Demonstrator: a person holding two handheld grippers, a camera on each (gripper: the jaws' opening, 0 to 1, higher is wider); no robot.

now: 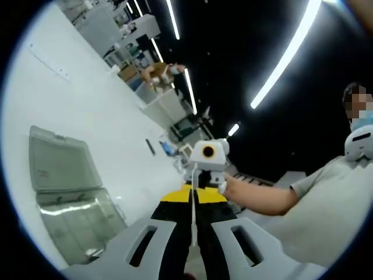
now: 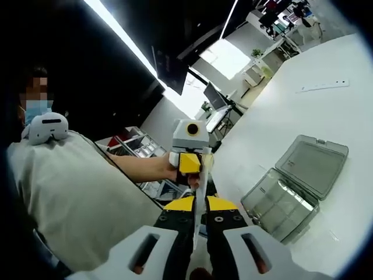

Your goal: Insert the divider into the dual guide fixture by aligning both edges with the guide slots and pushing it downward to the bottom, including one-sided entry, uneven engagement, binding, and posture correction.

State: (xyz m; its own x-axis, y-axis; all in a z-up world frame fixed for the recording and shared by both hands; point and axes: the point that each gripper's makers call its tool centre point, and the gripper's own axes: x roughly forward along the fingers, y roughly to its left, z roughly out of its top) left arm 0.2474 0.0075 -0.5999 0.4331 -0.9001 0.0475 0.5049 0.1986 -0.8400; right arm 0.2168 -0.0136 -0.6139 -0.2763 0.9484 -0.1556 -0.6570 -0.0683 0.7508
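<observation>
A thin white divider (image 1: 193, 210) shows edge-on, held up in the air between the two grippers. My left gripper (image 1: 193, 195), with black jaws and yellow tips, is shut on its near end. Facing it, my right gripper (image 1: 208, 175) grips the far end. In the right gripper view the divider (image 2: 200, 189) runs from my right gripper (image 2: 199, 205), shut on it, to the left gripper (image 2: 191, 166) opposite. The clear plastic fixture box (image 1: 73, 198) lies on the white table (image 1: 87, 99) with its lid open, off to the side of both grippers (image 2: 294, 186).
A person in a grey shirt (image 2: 76, 198) stands close behind the grippers, one forearm (image 1: 262, 195) reaching in. A flat white strip (image 2: 323, 87) lies on the table beyond the box. Desks and shelves stand at the far end of the room.
</observation>
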